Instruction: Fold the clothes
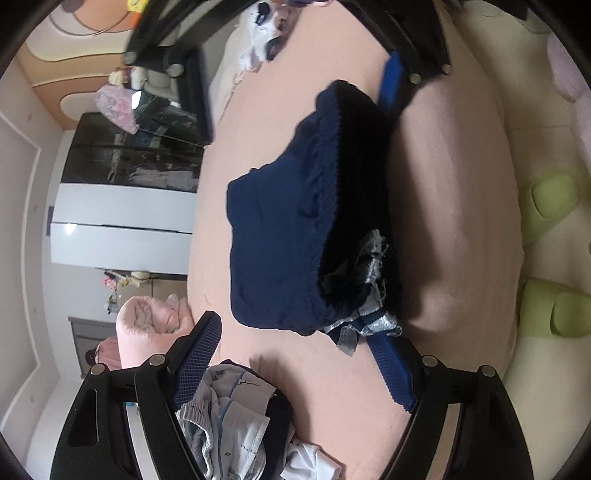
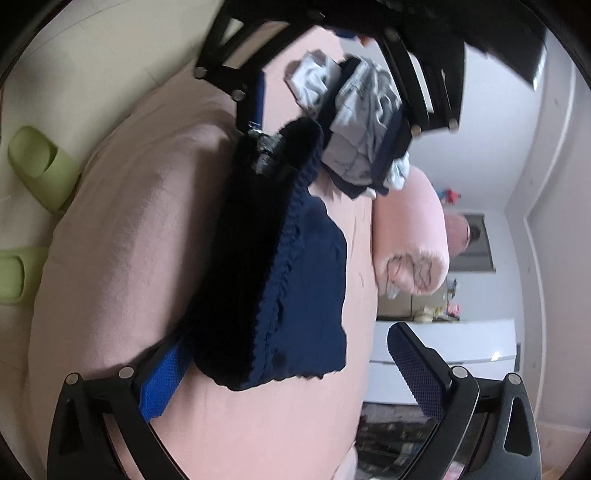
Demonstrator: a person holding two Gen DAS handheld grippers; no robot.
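Lying folded on the pink bed (image 1: pixel 332 74), the navy garment (image 1: pixel 280 236) looks finished; left gripper (image 1: pixel 295 365) and right gripper (image 2: pixel 288 373) both spread, pinching nothing; a pale crumpled pile (image 1: pixel 229 424) beside it remains unfolded.

Left wrist view: folded garment (image 1: pixel 280 236) at frame centre, on the bed sheet (image 1: pixel 454 206). Crumpled clothes pile (image 1: pixel 229 424) at lower centre, below the garment and apart from it. Rolled quilt (image 1: pixel 147 328) at lower left, beside the pile. Second clothes heap (image 1: pixel 264 33) at top centre, on the bed's far end. Wardrobe (image 1: pixel 122 206) at left, off the bed. Two slippers (image 1: pixel 554 199) at right edge, off the bed.
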